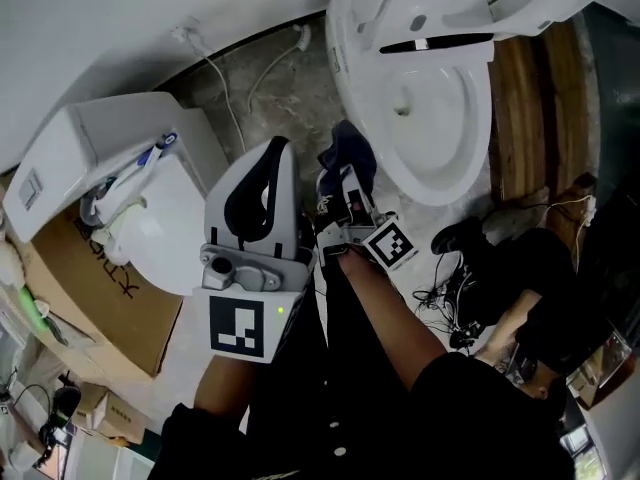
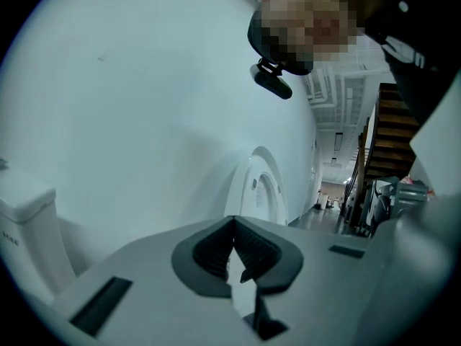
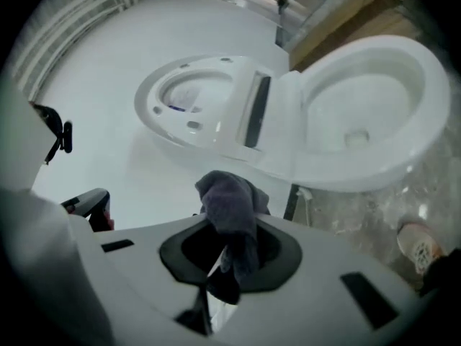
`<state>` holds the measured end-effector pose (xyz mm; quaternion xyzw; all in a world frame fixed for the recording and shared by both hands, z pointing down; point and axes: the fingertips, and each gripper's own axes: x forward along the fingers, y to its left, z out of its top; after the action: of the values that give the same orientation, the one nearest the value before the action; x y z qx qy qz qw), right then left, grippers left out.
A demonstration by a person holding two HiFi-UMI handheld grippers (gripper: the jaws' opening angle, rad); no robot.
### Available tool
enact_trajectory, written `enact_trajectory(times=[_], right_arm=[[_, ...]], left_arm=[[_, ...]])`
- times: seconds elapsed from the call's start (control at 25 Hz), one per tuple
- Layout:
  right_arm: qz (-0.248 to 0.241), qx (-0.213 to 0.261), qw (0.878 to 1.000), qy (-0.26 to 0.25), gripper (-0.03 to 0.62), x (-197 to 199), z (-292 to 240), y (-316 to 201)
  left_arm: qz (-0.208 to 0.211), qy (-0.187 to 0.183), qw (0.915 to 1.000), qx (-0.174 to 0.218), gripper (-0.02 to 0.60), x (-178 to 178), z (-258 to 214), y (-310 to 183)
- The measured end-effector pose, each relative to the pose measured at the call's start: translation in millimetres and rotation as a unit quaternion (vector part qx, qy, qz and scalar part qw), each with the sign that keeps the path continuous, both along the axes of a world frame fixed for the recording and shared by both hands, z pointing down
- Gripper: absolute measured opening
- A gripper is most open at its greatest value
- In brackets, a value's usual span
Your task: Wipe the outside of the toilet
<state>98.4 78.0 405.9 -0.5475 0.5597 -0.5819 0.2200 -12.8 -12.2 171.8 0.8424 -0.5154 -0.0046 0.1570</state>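
- The right gripper (image 3: 229, 262) has its jaws clamped on a dark grey cloth (image 3: 229, 200) that bunches up above them.
- The left gripper (image 2: 234, 247) has its jaws pressed together with nothing between them, facing a white wall (image 2: 144, 107).
- The floor (image 1: 250, 78) is mottled grey stone; wooden stairs (image 1: 530, 98) stand behind.
- Print on a cardboard box (image 1: 100, 288) is unreadable.
- The toilet (image 3: 374, 99), seat up, sits just beyond the cloth; contact is unclear.
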Motion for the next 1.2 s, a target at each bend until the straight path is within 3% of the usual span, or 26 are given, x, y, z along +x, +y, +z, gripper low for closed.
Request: enact_trajectory(times=[0.16,0.28,0.36,0.48,0.8,1.0,1.2], right_arm=[[-0.047,0.06,0.993,0.095,0.054,11,-80,-35],[-0.082,0.108,0.976,0.172,0.054,12,-146,-59],[-0.114,0.145,0.956,0.228,0.054,7,-192,-69],[-0.153,0.203,0.916,0.309,0.054,-3,-257,-79],[-0.189,0.313,0.824,0.433,0.054,-32,-403,-79],[-0.184,0.367,0.78,0.473,0.054,-43,-476,-69],[-0.183,0.399,0.754,0.488,0.054,-50,-522,-67]], left_arm=[[-0.006,0.008,0.9999,-0.003,0.011,-1,-38,-2],[-0.016,0.018,0.9997,-0.005,0.011,-4,-65,-3],[-0.014,0.021,0.9997,-0.007,0.011,-3,-83,-1],[-0.018,0.022,0.9995,-0.01,0.011,-6,-111,2],[-0.066,0.02,0.9965,0.048,0.011,-32,-204,13],[-0.089,0.017,0.992,0.088,0.011,-47,-259,28],[-0.089,0.002,0.9884,0.123,0.011,-54,-298,41]])
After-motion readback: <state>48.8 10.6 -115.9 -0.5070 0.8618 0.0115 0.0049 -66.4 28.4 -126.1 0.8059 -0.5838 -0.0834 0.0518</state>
